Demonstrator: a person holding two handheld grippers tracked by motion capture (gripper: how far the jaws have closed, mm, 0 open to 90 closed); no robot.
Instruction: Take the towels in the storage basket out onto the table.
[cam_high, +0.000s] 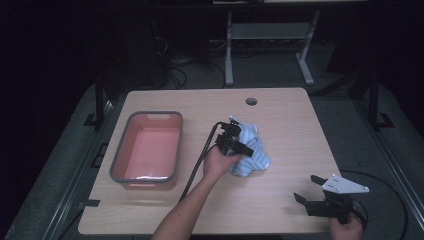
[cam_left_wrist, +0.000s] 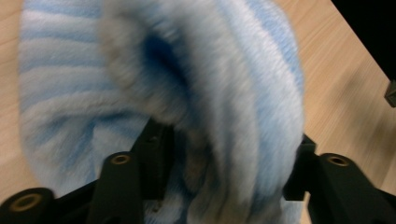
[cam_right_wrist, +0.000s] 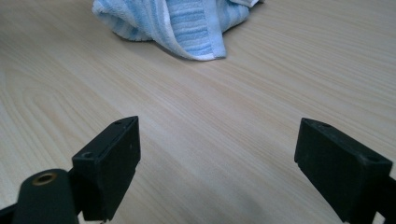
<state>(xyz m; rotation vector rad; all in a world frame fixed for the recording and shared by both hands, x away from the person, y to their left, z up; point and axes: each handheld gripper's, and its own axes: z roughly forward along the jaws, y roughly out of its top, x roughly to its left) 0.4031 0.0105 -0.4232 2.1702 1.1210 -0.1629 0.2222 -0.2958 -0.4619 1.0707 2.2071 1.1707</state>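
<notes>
We see a blue-and-white striped towel (cam_high: 250, 152) bunched in a heap near the middle of the wooden table (cam_high: 280, 210), a little to the right of centre. In the left gripper view the towel (cam_left_wrist: 196, 93) is a thick, fluffy fold with pale and deeper blue bands, pressed right up against the camera, and the picture is somewhat blurred. The left gripper (cam_high: 235, 142) sits at the near-left side of the heap, held by the left hand (cam_high: 217, 162), and its jaws have a fold of the towel clamped between them; a black cable (cam_high: 197, 167) trails from it toward the near edge.

In the right gripper view we see the towel (cam_right_wrist: 187, 23) lying farther off on the bare tabletop, with one hemmed edge drooping onto the wood. The right gripper (cam_high: 312, 192) hovers near the near-right corner of the table, well apart from the towel, its jaws spread wide with nothing between them. A grey three-cornered plate (cam_high: 345, 185) rides on top of it.

To the left of the towel, a pink tub (cam_high: 147, 147) with a grey rim stands on the table. A round hole (cam_high: 251, 101) is in the tabletop near the far edge.
</notes>
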